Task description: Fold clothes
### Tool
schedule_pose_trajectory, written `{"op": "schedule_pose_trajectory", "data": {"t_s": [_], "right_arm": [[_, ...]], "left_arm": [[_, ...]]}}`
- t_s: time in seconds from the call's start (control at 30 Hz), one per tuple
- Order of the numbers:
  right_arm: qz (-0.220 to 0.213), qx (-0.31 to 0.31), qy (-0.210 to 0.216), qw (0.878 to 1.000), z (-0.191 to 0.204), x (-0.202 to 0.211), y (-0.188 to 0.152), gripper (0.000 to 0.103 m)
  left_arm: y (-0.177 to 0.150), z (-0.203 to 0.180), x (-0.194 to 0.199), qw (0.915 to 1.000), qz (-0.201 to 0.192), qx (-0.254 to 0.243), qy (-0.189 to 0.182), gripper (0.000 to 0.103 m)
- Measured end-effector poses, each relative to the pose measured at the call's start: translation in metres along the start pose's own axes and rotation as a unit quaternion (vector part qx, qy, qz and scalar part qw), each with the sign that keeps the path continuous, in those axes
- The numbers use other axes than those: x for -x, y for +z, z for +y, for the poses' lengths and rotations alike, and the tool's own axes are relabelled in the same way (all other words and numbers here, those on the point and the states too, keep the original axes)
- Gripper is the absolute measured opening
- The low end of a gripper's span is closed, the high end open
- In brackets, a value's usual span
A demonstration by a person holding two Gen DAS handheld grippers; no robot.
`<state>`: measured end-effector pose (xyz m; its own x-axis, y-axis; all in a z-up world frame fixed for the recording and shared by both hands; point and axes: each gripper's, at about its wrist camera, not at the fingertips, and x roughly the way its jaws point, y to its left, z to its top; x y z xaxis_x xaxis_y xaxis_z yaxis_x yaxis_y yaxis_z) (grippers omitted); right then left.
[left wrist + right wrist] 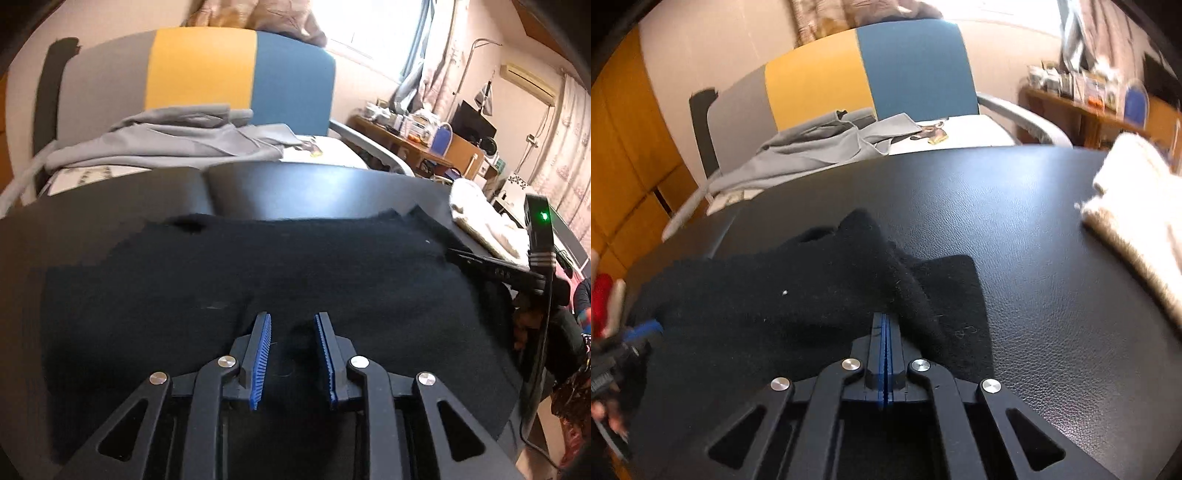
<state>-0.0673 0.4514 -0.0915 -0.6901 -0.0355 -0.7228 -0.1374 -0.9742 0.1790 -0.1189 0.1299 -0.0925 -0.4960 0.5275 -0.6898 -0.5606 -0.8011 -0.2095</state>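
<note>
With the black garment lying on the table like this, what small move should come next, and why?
Probably draw the right gripper across to carry the fold over. Its jaws are shut at the raised ridge of the black garment, seemingly pinching it, while the left gripper stands open above flat cloth.

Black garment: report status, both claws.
Left claw open over black garment. Right claw shut at its raised fold; pinch unconfirmed. Cream cloth lies apart, clear.

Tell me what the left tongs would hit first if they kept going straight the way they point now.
Most likely the black garment. The left tongs stand open and angle down over it, the dark cloth spread right ahead of the tips on the black table. How close they hang above it is unclear.
</note>
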Motion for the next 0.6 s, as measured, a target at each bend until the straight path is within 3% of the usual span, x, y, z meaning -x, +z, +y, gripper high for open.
{"op": "schedule_pose_trajectory", "data": {"t_s": [0.07, 0.23, 0.3, 0.33, 0.47, 0.6], "right_arm": [[-0.002, 0.011, -0.009, 1.0, 0.003, 0.001, -0.001, 0.0], [-0.003, 0.004, -0.001, 1.0, 0.002, 0.007, -0.002, 0.0], [-0.003, 0.003, 0.0, 1.0, 0.004, 0.009, -0.003, 0.0], [-0.004, 0.005, -0.002, 1.0, 0.005, 0.009, -0.003, 0.0], [-0.005, 0.014, -0.014, 1.0, 0.009, 0.009, -0.003, 0.0], [-0.024, 0.039, -0.007, 0.999, 0.029, 0.028, 0.0, 0.013]], "left_arm": [[0.002, 0.021, 0.004, 0.9991, -0.001, -0.007, 0.042, 0.023], [0.001, 0.071, 0.016, 0.997, -0.007, 0.045, 0.062, 0.015], [-0.001, 0.071, 0.027, 0.9952, -0.018, 0.048, 0.084, 0.016], [-0.005, 0.071, 0.034, 0.9939, -0.026, 0.059, 0.09, 0.022], [-0.023, 0.055, 0.061, 0.9915, -0.073, 0.095, 0.052, 0.025], [-0.044, 0.014, 0.063, 0.9972, -0.057, 0.023, 0.044, 0.027]]}}
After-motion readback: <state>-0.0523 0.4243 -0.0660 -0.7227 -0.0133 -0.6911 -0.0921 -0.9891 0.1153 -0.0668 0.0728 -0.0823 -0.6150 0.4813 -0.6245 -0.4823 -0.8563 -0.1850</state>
